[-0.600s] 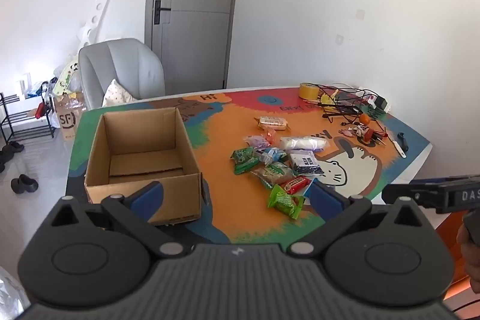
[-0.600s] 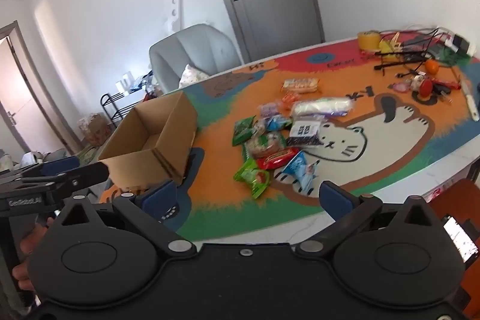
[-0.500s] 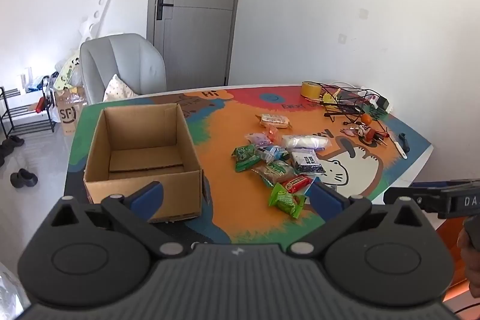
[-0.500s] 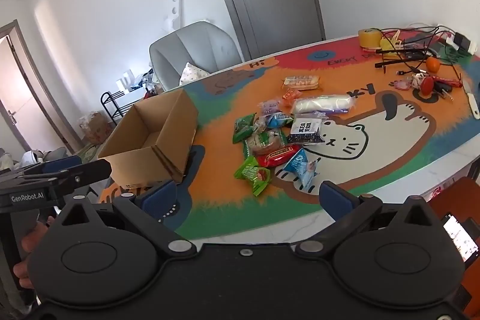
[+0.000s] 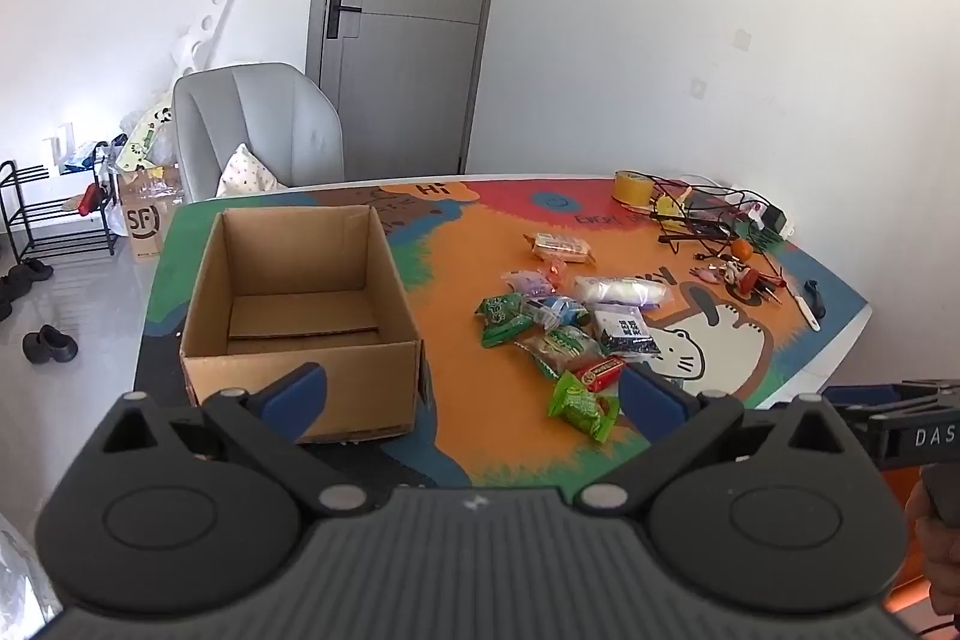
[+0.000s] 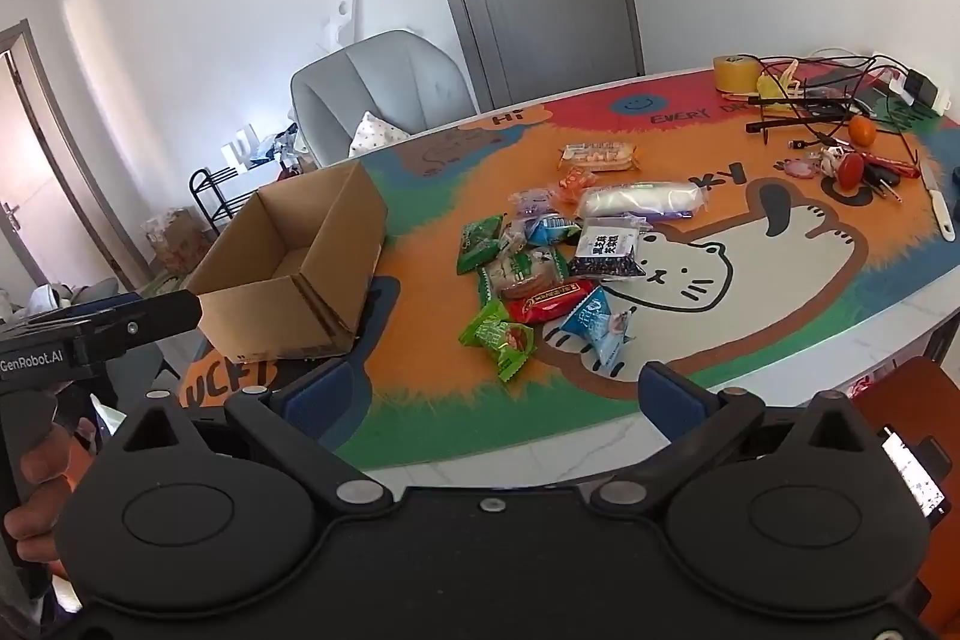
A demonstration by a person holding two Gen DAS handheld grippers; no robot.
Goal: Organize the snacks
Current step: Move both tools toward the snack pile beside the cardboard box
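1. Both hand-held grippers have drawn slightly nearer the table since the earlier frames; the snacks and box lie where they were.
2. Left gripper (image 5: 473,393) hangs above the near table edge with its blue-padded fingers spread wide, nothing between them — its left pad sits in front of the open brown cardboard box (image 5: 298,307).
3. Right gripper (image 6: 501,395) hovers off the near edge of the colourful cat-print table mat (image 6: 756,292), fingers likewise spread apart and empty.
4. That box stands upright on the mat's left side, empty, well apart from the loose pile of wrapped snacks (image 6: 558,256) at mid-table.
5. Nearest in the pile lie a green crinkled snack packet (image 6: 498,337), a red flat wrapper (image 6: 549,301) and a light-blue triangular pouch (image 6: 594,331), touching one another.
6. Farther back — a clear long white-filled bag (image 6: 639,199) and a dark speckled packet with a white label (image 6: 606,253).
7. At the far right sit a yellow tape roll (image 6: 737,73), tangled black cables (image 6: 804,97) and a small orange fruit (image 6: 863,130).
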